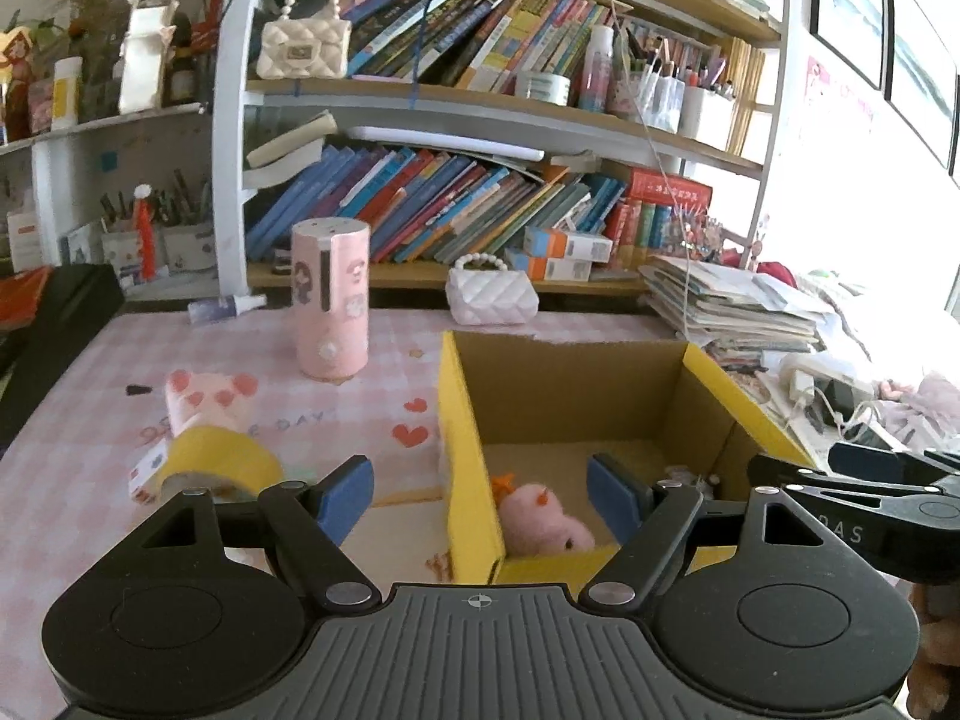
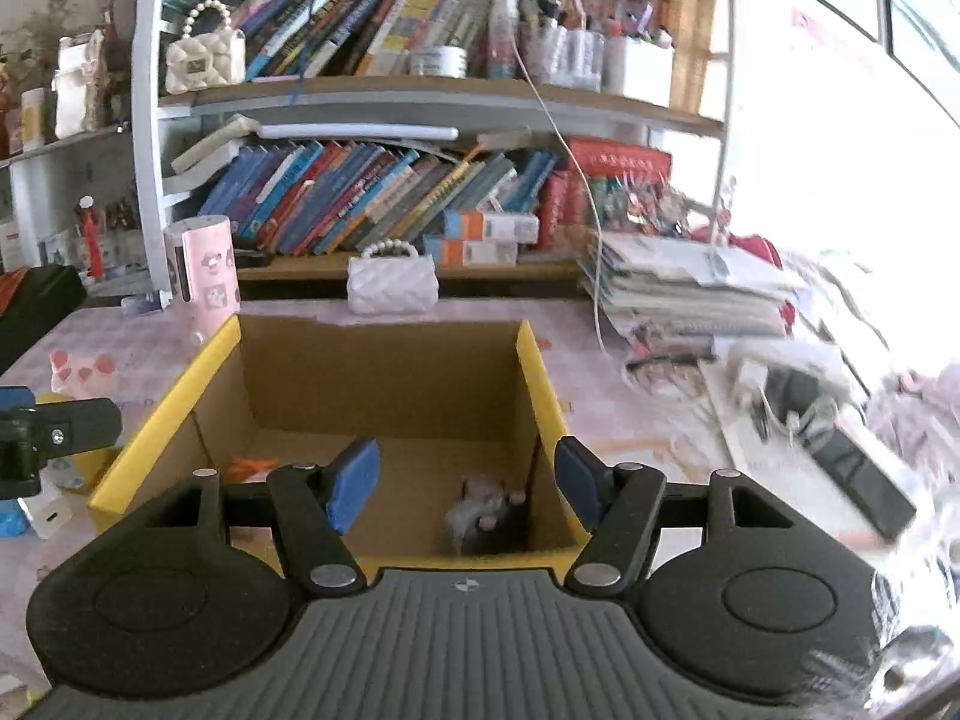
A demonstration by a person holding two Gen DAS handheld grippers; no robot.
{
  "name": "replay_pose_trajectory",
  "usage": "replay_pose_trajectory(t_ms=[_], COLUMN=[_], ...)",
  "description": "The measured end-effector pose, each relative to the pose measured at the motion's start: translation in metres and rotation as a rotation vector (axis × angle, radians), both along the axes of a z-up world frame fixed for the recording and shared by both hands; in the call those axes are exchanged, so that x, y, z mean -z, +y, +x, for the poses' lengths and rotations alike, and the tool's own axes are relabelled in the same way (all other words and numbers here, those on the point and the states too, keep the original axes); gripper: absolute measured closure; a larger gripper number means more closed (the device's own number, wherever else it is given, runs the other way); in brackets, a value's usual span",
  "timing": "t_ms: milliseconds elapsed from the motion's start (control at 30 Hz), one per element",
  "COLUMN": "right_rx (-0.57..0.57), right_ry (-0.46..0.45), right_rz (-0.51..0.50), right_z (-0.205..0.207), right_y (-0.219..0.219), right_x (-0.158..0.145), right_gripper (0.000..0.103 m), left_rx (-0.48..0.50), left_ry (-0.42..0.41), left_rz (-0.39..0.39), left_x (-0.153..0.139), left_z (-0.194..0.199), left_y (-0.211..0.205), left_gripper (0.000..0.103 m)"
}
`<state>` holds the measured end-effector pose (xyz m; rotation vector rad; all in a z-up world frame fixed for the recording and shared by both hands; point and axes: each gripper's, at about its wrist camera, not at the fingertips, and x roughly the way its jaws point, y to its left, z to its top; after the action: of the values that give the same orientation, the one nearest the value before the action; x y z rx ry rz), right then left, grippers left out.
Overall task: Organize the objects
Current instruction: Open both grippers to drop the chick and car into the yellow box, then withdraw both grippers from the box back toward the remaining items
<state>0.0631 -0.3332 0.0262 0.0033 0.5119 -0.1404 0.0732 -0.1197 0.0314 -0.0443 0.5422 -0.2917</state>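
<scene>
"DAY" on the tablecloth; "DAS" on the right gripper

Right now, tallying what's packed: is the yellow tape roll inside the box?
No, the yellow tape roll lies on the table outside the box.

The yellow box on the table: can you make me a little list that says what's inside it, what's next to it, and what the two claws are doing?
box: yellow cardboard box, open top
inside: pink plush toy, grey plush toy
outside, on the table: yellow tape roll, pink cylinder standing upright, white quilted purse
left claw: open, empty, over the box's wall
right claw: open, empty, over the box
</scene>
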Motion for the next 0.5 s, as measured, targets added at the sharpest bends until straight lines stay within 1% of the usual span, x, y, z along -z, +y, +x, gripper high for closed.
replay_pose_trajectory(t_ms=[133, 233, 500], right_rx=[0.032, 0.048, 0.025], right_ry=[0.037, 0.07, 0.156], right_rz=[0.026, 0.042, 0.043], right_z=[-0.017, -0.027, -0.056], right_y=[0.015, 0.028, 0.069], right_x=[0.005, 0.012, 0.033], right_gripper=[0.039, 0.039, 0.038], left_rx=[-0.005, -0.012, -0.035], left_ry=[0.033, 0.054, 0.135], left_rz=[-0.016, -0.009, -0.002], left_x=[0.005, 0.01, 0.026], left_z=[-0.013, -0.022, -0.045], left_y=[0.02, 0.034, 0.067], left_gripper=[0.023, 0.023, 0.023])
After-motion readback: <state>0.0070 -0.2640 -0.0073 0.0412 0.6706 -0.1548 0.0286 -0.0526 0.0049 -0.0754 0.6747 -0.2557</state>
